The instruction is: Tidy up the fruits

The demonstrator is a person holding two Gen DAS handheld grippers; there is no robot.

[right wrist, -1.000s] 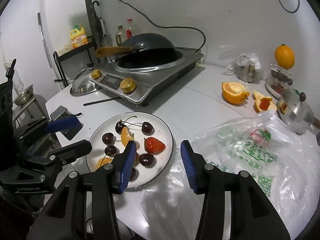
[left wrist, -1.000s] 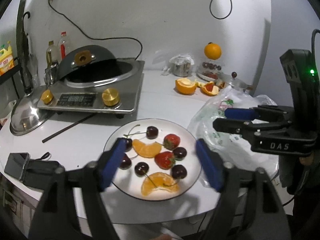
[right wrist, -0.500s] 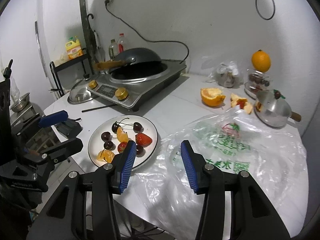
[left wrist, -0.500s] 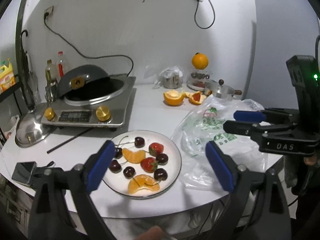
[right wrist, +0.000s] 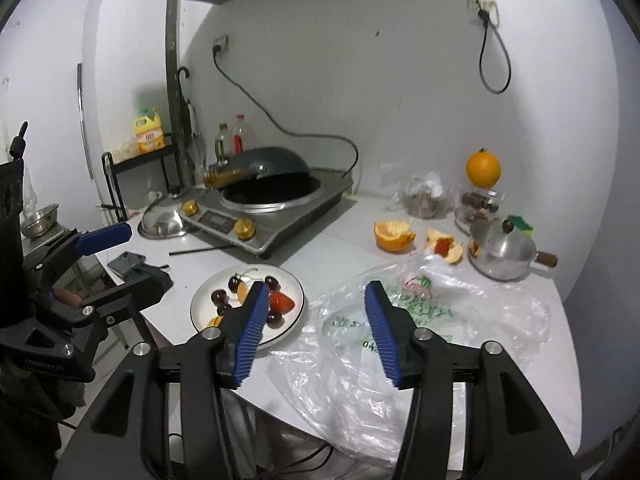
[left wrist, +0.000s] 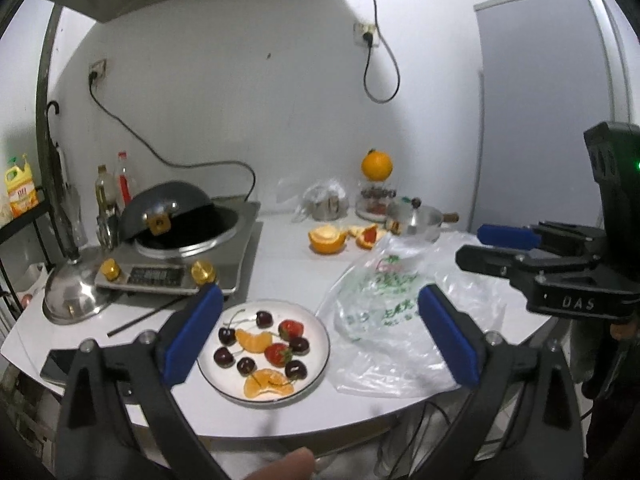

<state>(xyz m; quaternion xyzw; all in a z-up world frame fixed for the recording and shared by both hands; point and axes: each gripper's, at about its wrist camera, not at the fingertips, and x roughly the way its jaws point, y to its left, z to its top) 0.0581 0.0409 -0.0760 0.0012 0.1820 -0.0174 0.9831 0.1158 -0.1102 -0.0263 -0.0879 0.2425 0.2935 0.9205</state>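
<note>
Presently, fruit on hand: cherries [left wrist: 264,319], two strawberries [left wrist: 291,328] and two orange segments [left wrist: 253,340], all on a white plate [left wrist: 320,354] at the near edge of the counter [left wrist: 288,268], just beside a crumpled plastic bag [left wrist: 384,312].

Handling, as judged: all light and soft. Strawberries bruise easily — take across the widest part with little pressure. Cherries are smooth, round and apt to roll; hold the body, not the thin stem. Segments are wet and limp, best pinched across the thick middle. Pieces lie close together, some touching, so a neighbour may be nudged.

Left gripper [left wrist: 316,336]: raised above the plate, tilted gently downward, jaws opening — nearly full spread, nothing between them.

Right gripper [right wrist: 314,336]: above the bag's edge, right of the plate, tilted downward, jaws opening, about half spread, empty.
</note>
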